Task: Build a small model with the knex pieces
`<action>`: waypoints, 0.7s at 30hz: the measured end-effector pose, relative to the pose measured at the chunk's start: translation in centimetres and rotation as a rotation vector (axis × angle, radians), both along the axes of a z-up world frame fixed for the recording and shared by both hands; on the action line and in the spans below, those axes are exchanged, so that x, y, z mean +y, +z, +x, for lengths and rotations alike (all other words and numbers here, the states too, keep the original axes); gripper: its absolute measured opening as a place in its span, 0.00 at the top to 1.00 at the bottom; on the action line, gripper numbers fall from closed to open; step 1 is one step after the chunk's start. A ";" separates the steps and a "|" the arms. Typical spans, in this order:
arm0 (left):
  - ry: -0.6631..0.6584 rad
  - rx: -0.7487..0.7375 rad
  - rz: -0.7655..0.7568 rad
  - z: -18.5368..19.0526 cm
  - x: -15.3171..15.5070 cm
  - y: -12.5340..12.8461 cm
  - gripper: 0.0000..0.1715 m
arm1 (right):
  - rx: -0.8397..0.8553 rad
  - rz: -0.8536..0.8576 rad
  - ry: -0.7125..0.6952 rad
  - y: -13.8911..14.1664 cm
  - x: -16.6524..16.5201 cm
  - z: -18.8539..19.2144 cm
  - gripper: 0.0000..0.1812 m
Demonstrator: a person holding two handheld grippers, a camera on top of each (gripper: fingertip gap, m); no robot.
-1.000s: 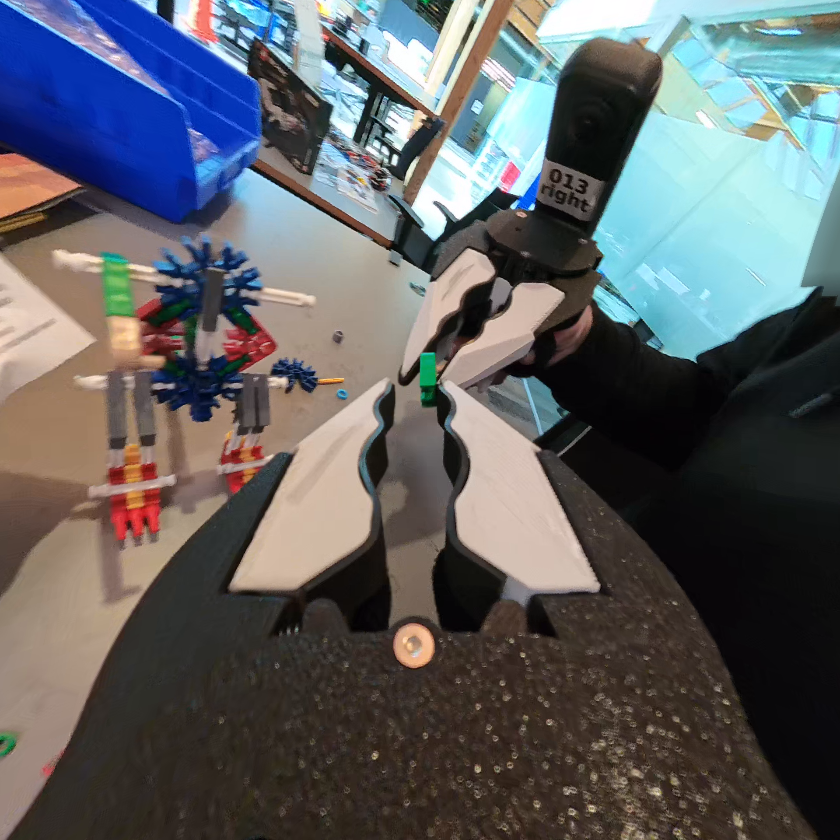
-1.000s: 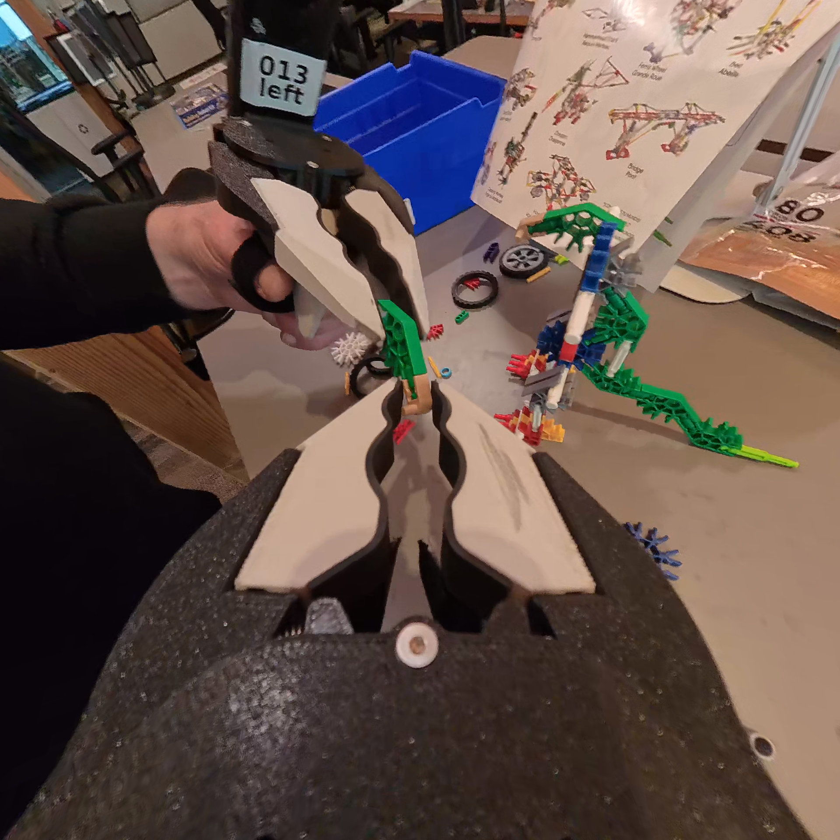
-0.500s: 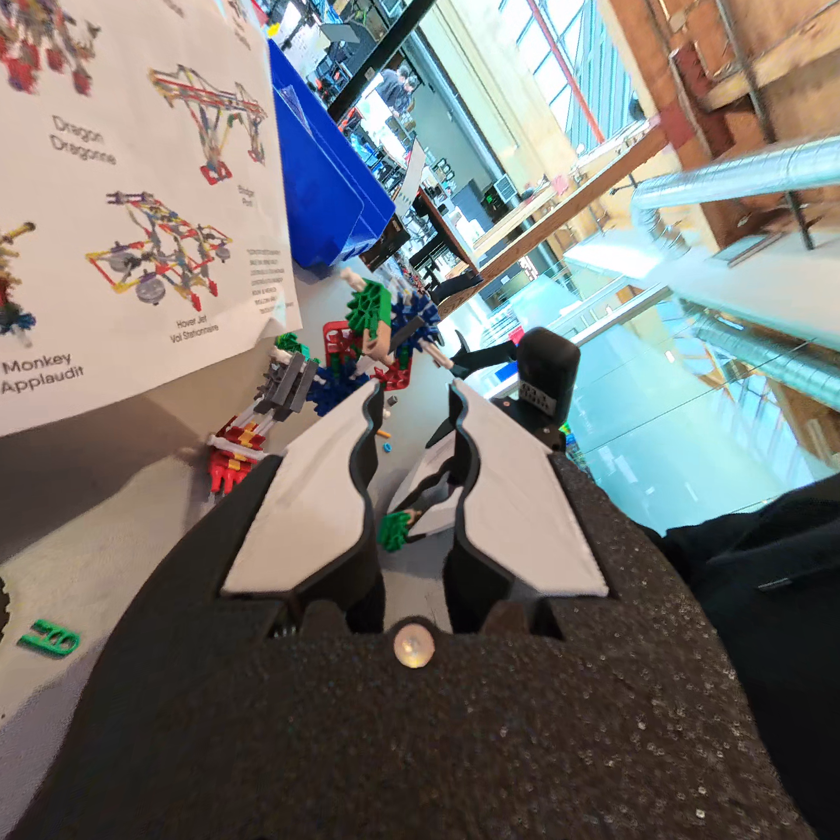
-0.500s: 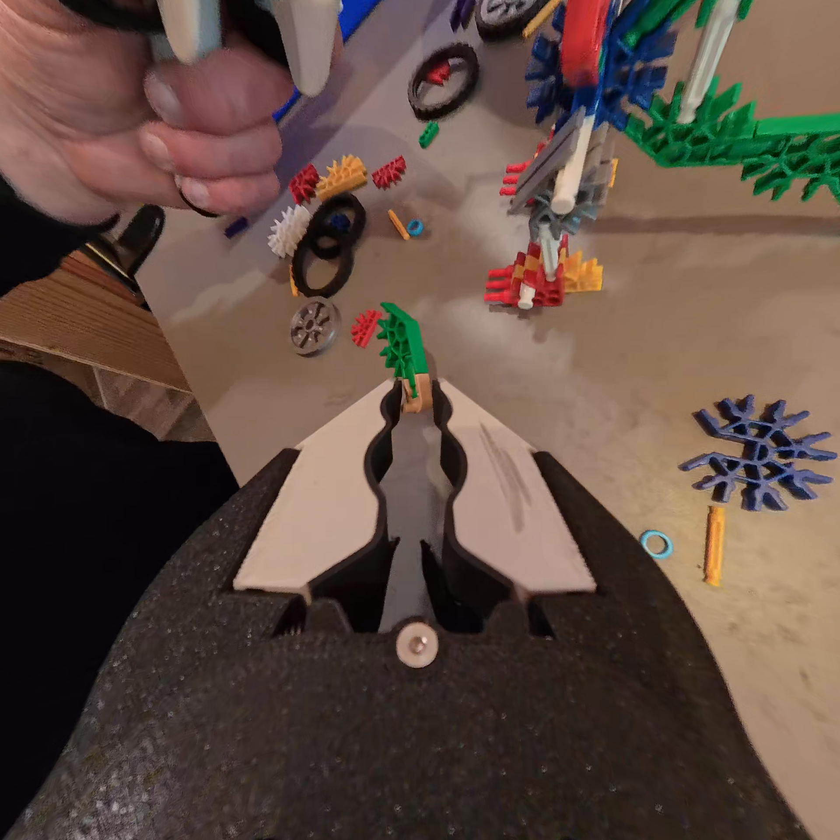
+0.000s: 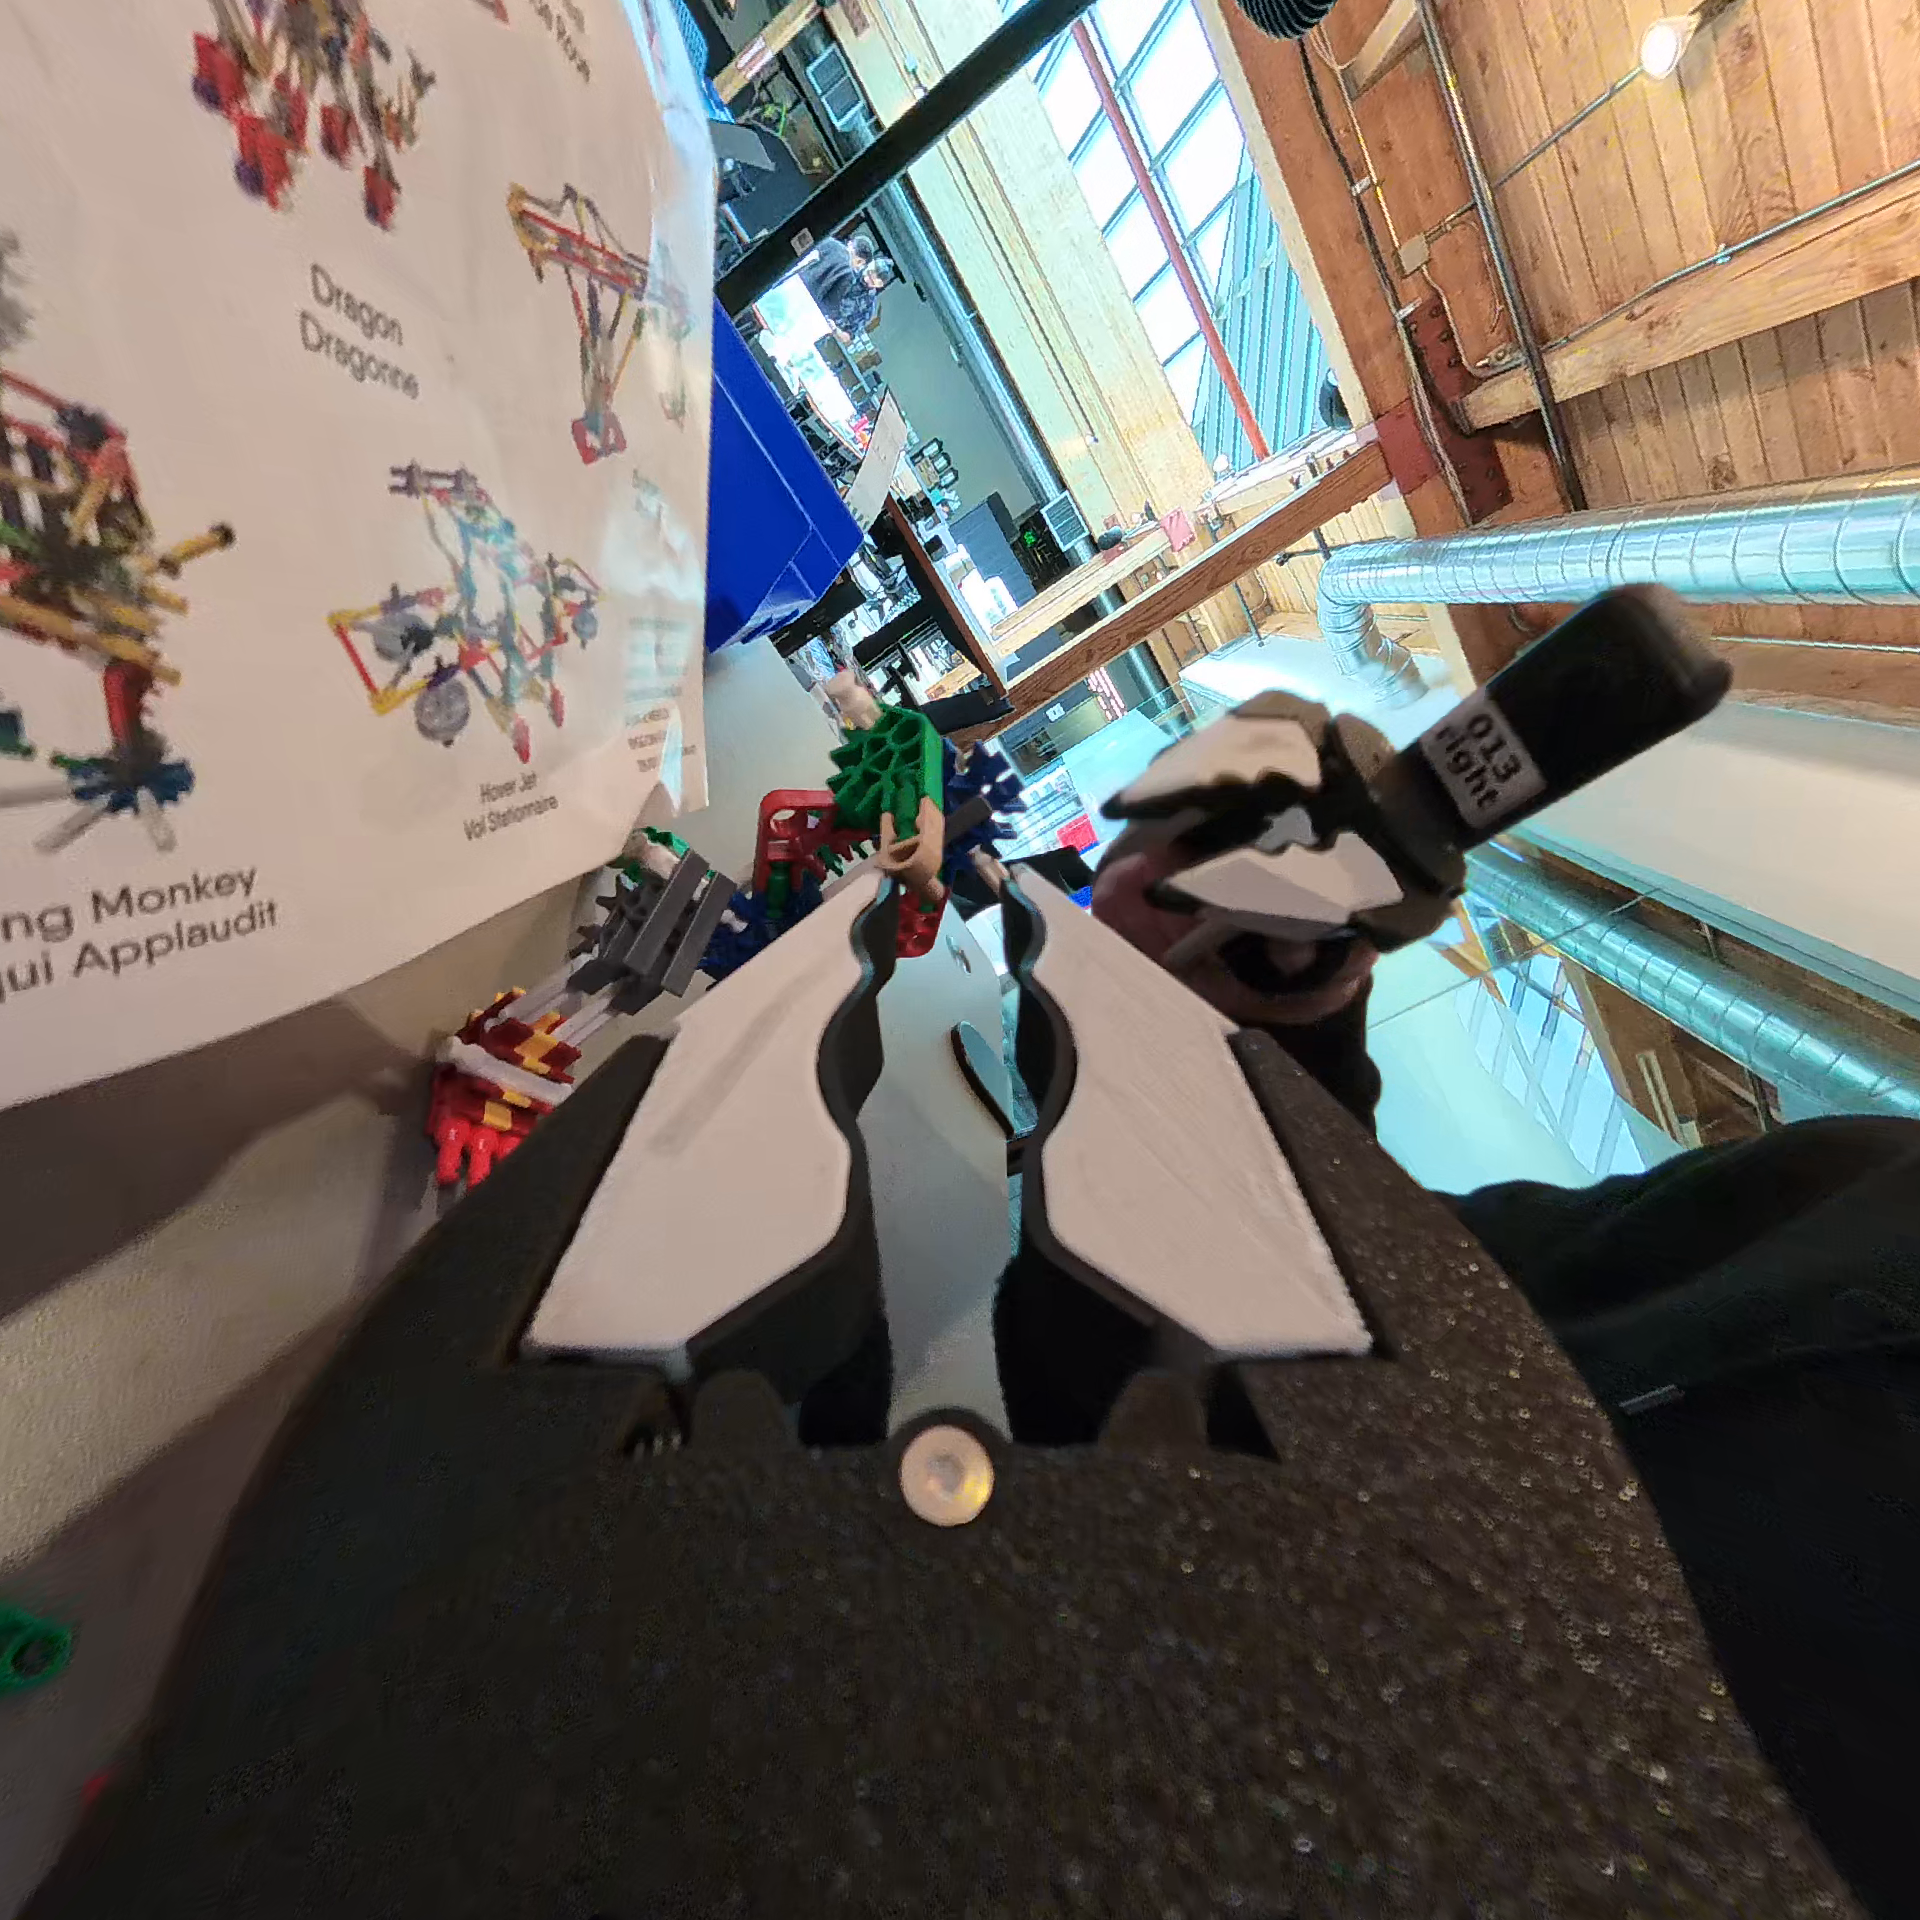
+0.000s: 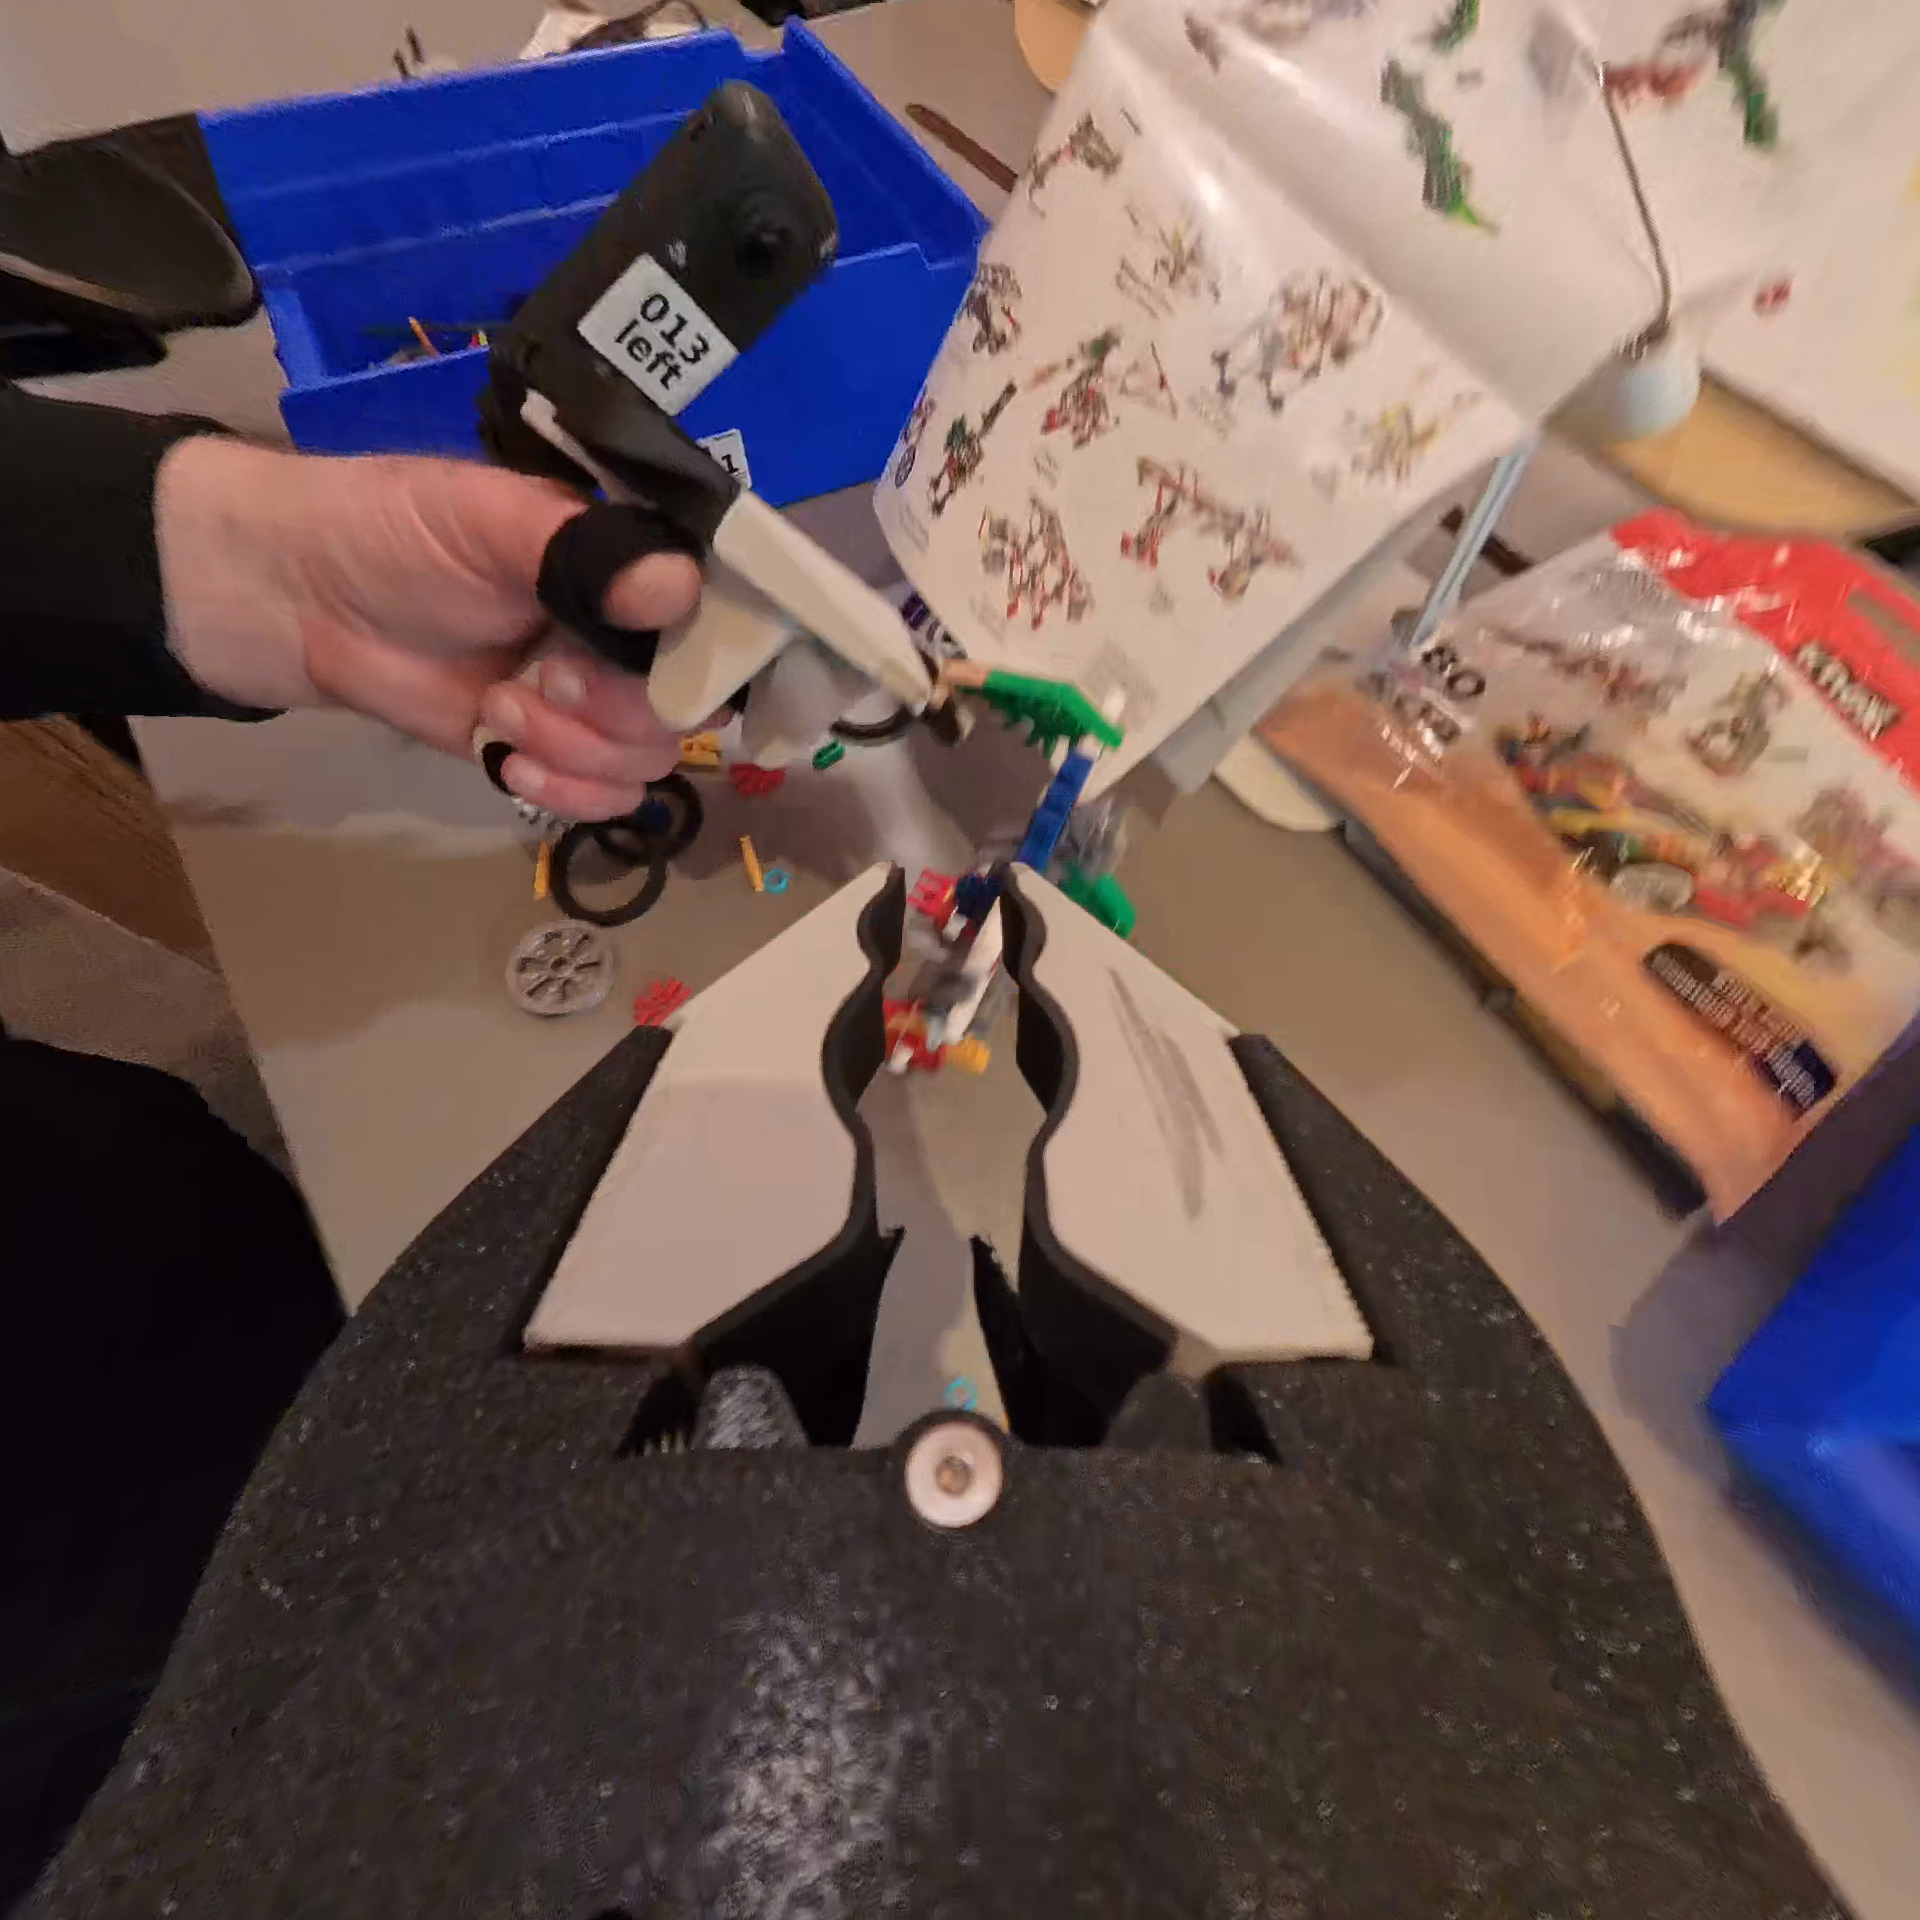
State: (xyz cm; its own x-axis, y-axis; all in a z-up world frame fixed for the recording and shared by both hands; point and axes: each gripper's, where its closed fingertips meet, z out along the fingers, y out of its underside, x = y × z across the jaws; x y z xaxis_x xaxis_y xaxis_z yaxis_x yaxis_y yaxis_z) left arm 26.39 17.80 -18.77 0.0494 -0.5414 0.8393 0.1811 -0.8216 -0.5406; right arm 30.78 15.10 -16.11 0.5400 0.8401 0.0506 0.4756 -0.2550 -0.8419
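A colourful rod-and-connector model (image 5: 655, 935) (image 6: 1060, 800) stands on the grey table. At its top is a green fan piece (image 5: 888, 764) (image 6: 1039, 707) with a tan connector (image 5: 920, 847) (image 6: 966, 675). My left gripper (image 5: 948, 894) is open, its tips right at the tan connector; it also shows in the right wrist view (image 6: 894, 707). I cannot tell if it touches. My right gripper (image 6: 951, 883) is open and empty, aimed at the model's middle from a little way back. It shows beside the left one in the left wrist view (image 5: 1138, 847).
A white instruction sheet (image 5: 364, 468) (image 6: 1195, 416) stands behind the model, with a blue bin (image 6: 520, 208) beyond it. Black tyre rings (image 6: 613, 862), a grey wheel (image 6: 559, 968) and small loose pieces lie on the left. A bagged parts box (image 6: 1610, 831) lies on the right. Left tips to right tips: about 7 centimeters. Both grippers' tips are roughly 20 centimeters from the grey wheel (image 6: 559, 968).
The right gripper held a green and tan piece; now it is open and that piece is gone from it. Both grippers have swung towards the model, the left one up to its top.
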 end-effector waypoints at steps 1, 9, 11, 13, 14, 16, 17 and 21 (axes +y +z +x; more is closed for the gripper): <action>0.000 -0.003 -0.002 0.1 0.1 0.0 0.91 | -0.036 0.029 0.028 0.3 1.0 -0.5 0.89; 0.003 -0.014 -0.004 0.0 0.5 -0.3 0.97 | -0.367 0.065 0.390 -2.3 5.3 -3.9 0.91; -0.002 -0.016 0.000 0.1 0.4 -0.2 0.97 | -0.408 0.039 0.468 -3.1 5.4 -4.1 0.92; -0.002 -0.016 0.004 0.0 0.5 -0.3 0.97 | -0.406 0.000 0.524 -3.3 5.3 -4.3 0.93; 0.000 -0.025 0.003 -0.1 0.5 -0.2 0.97 | -0.409 -0.001 0.547 -3.2 5.3 -4.4 0.93; 0.000 -0.036 0.000 -0.3 0.7 -0.2 0.97 | -0.421 -0.001 0.573 -3.3 5.3 -4.4 0.94; -0.004 -0.037 0.004 -0.2 0.7 -0.2 0.97 | -0.427 -0.011 0.581 -3.4 5.3 -4.4 0.94; -0.007 -0.031 0.022 -0.2 0.9 -0.2 0.97 | -0.438 -0.026 0.613 -4.0 5.4 -4.5 0.94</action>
State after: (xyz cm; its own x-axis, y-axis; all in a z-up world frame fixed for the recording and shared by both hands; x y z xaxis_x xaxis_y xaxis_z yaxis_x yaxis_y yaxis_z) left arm 26.23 18.73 -18.99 0.0199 -0.5602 0.8281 0.1925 -0.8106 -0.5530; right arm 26.31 20.47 -20.07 -0.0895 0.9875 0.1298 0.8288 0.1461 -0.5401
